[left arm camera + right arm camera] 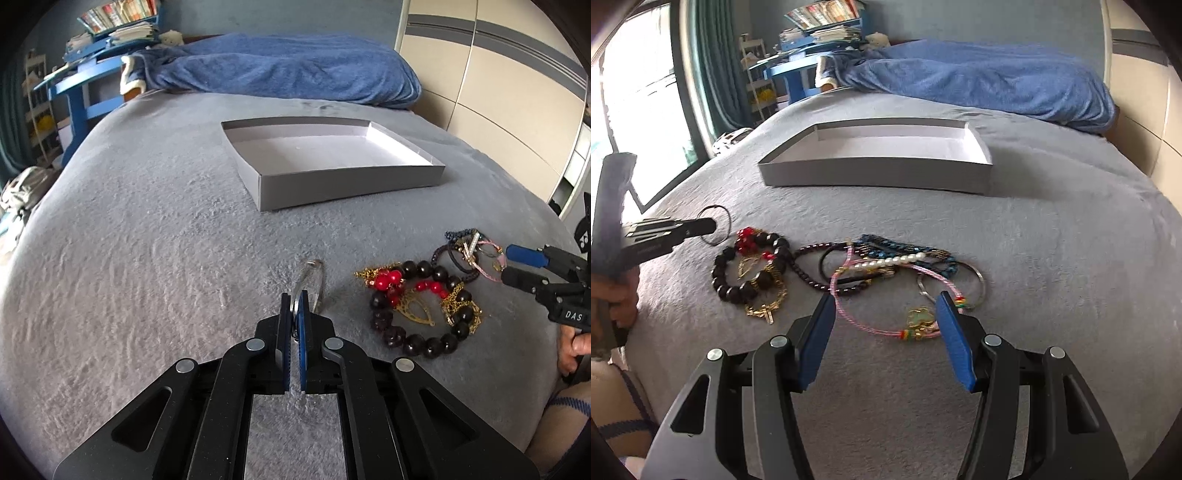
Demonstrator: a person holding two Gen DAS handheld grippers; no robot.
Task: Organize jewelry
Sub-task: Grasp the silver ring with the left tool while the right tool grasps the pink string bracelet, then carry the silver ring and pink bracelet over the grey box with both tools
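1. While the left claw (294, 301) pinches the near rim of a thin metal bangle (314, 282), the open grey cardboard box (347, 184) lies straight ahead across the bed (129, 258), slightly right, its long side across the approach.
2. Right claw (886, 314) hangs spread wide, holding nothing, over the pink cord bracelet (857, 314).
3. Glossy dark bead bracelet (417, 343), red beads and gold chain sit tangled on plush grey fleece; the left claw is nearer the box.

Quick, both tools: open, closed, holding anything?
Left tool: closed on the thin bangle.
Right tool: open, holding nothing, poised over the pink cord bracelet.
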